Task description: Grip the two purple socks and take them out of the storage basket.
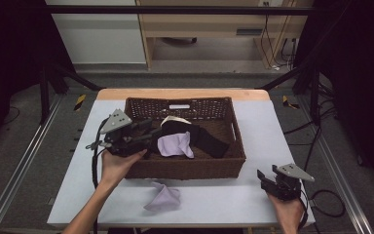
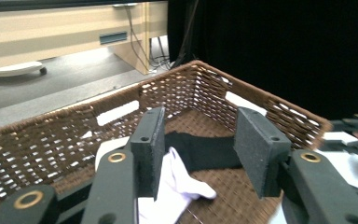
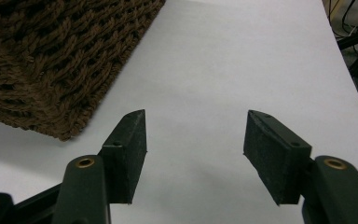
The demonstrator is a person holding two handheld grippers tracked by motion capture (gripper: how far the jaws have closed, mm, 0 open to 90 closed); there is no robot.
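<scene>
1. The left gripper hovers over the left part of the brown wicker basket, which stands in the middle of the tabletop. Its jaws point toward 3 o'clock, over the inside of the basket.
2. In the left gripper view, the left gripper is released: the two jaws stand wide apart and nothing is between them.
3. A pale lilac cloth lies inside the basket, just beside the jaws at their 3 o'clock side. In the left gripper view this cloth looks almost white and lies on the basket floor, below the left jaw.
4. A black cloth lies in the basket too, partly under the lilac one, and reaches toward the right wall.
5. A second lilac cloth lies crumpled on the tabletop, at 6 o'clock from the basket, near its front wall.
6. The right gripper is held low over the tabletop at 4 o'clock from the basket, well apart from the cloths. In the right gripper view the right gripper is also released and empty, with the basket corner at 10 o'clock from it.
</scene>
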